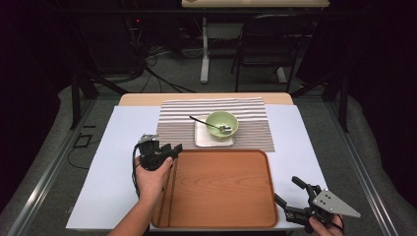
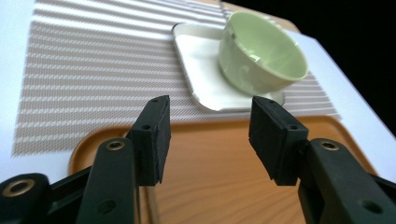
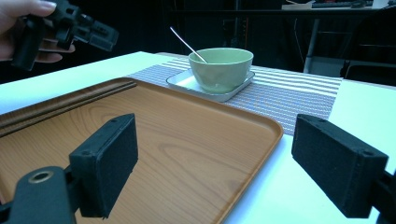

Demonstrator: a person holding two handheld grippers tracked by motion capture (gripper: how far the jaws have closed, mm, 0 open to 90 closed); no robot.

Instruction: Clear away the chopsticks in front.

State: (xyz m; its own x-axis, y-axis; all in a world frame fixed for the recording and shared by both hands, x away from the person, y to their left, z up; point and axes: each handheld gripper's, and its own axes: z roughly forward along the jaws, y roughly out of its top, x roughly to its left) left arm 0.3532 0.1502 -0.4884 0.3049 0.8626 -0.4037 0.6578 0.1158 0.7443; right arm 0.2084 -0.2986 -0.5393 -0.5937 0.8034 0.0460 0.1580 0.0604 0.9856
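Left claw (image 1: 172, 149) hangs over the far left corner of the wooden tray (image 1: 221, 191), its jaws apart with nothing between them, aimed toward the green bowl (image 1: 222, 124). That bowl sits on a white square plate (image 1: 201, 139) on the striped mat (image 1: 177, 123), just beyond the tray's far rim, with a spoon (image 1: 209, 124) leaning inside, handle pointing left. Right claw (image 1: 290, 192) waits off the tray's near right corner, above the white worktop (image 1: 113, 162), jaws wide apart and holding nothing. Between the two claws the tray's floor lies bare, and a strip of mat separates its far edge from the plate
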